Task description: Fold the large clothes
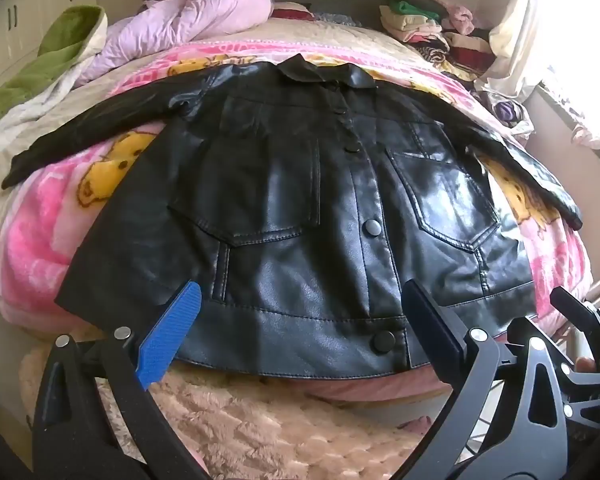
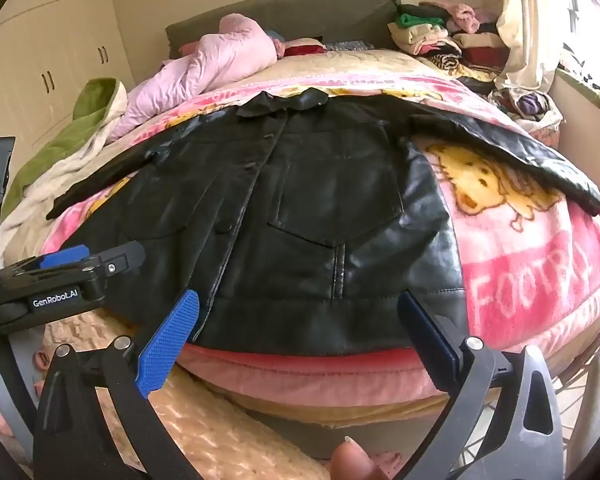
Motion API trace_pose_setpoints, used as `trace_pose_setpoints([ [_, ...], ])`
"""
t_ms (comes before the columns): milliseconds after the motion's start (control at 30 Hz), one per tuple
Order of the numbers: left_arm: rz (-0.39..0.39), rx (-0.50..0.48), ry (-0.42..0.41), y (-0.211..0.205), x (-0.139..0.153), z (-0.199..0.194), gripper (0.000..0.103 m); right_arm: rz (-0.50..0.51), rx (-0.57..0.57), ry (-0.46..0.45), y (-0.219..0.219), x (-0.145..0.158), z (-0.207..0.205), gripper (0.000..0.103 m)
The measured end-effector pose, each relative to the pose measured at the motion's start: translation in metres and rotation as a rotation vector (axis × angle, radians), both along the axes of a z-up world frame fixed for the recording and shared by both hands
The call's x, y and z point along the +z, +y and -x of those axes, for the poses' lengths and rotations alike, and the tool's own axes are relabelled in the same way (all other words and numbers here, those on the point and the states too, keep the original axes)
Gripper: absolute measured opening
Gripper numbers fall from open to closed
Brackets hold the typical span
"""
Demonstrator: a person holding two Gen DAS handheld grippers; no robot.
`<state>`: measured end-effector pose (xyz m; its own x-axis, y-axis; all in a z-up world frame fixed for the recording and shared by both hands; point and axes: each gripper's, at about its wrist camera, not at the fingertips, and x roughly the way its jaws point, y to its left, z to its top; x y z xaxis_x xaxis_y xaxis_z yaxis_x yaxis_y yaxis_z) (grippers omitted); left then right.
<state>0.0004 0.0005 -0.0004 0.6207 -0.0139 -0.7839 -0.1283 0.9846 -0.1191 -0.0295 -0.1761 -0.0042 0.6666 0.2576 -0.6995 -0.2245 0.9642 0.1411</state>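
On the pink blanket [image 1: 40,216] black jacket [image 1: 300,200] lies spread flat, unfolded, left gripper [image 1: 300,328] and right gripper [image 2: 296,332] both released, empty, above its hem; next likely sleeve grab.

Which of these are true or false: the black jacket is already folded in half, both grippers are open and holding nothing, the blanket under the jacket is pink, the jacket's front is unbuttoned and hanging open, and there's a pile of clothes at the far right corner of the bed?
1. The black jacket is folded in half. False: it lies spread flat, both sleeves stretched out to the sides.
2. The left gripper and the right gripper are open and hold nothing. True.
3. The blanket under the jacket is pink. True, with yellow cartoon figures.
4. The jacket's front hangs open. False: it is closed, snaps in a row down the middle.
5. A pile of clothes sits at the bed's far right corner. True.
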Motion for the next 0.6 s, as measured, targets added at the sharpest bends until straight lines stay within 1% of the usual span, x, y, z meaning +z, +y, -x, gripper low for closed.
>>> trace_pose_setpoints([
  [33, 0.0, -0.001, -0.001, 0.0, 0.0, 0.0, 0.094, -0.001, -0.001, -0.002, -0.001, -0.003, -0.001, 0.099],
  [67, -0.001, -0.002, -0.002, 0.0, 0.0, -0.001, 0.094, 0.014, 0.001, -0.011, 0.003, 0.002, 0.002, 0.099],
  [333, -0.008, -0.005, -0.014, 0.0, 0.003, 0.0, 0.094, 0.007, 0.004, -0.017, 0.004, 0.011, 0.007, 0.099],
  [433, -0.011, -0.005, -0.013, 0.0, 0.004, -0.001, 0.094, 0.007, 0.003, -0.013, 0.006, 0.01, 0.007, 0.099],
  [467, -0.012, -0.007, -0.012, 0.001, 0.004, -0.002, 0.094, 0.004, 0.002, -0.011, 0.004, 0.005, 0.003, 0.099],
  [600, -0.01, -0.007, -0.017, 0.003, 0.003, 0.0, 0.094, 0.0, 0.002, -0.011, 0.003, 0.004, 0.004, 0.099],
])
